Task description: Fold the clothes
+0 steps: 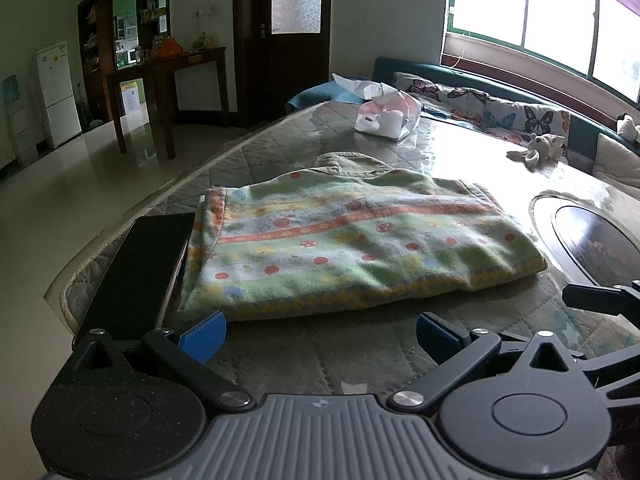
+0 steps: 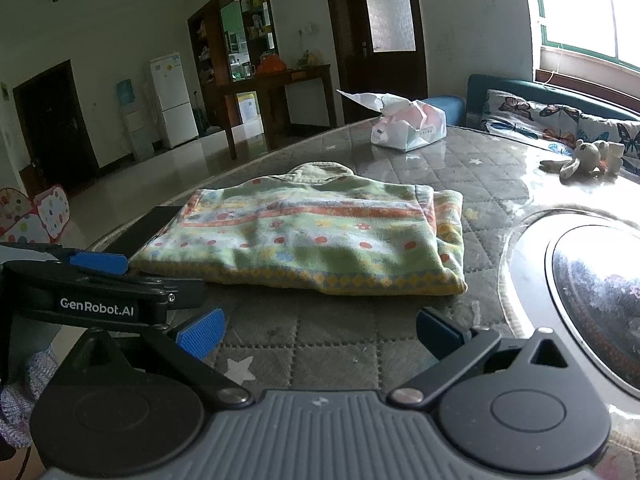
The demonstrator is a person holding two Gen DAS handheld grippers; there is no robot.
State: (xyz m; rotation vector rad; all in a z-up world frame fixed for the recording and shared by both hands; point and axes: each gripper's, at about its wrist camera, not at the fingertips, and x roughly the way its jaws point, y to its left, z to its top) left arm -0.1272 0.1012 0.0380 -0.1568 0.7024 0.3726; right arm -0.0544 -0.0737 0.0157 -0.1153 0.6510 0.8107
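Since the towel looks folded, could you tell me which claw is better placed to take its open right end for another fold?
Probably the right claw: open, it faces the towel with the layered right end near its side. The left claw, also open, sits by the phone.

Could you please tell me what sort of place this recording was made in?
Probably a home living area: a white fridge, a wooden cabinet of shelves, and a butterfly-print cushioned bench under the window.

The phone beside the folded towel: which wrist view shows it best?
The left wrist view: the phone lies close, its whole dark screen visible, touching the folded towel. In the right wrist view the left tongs hide most of it.
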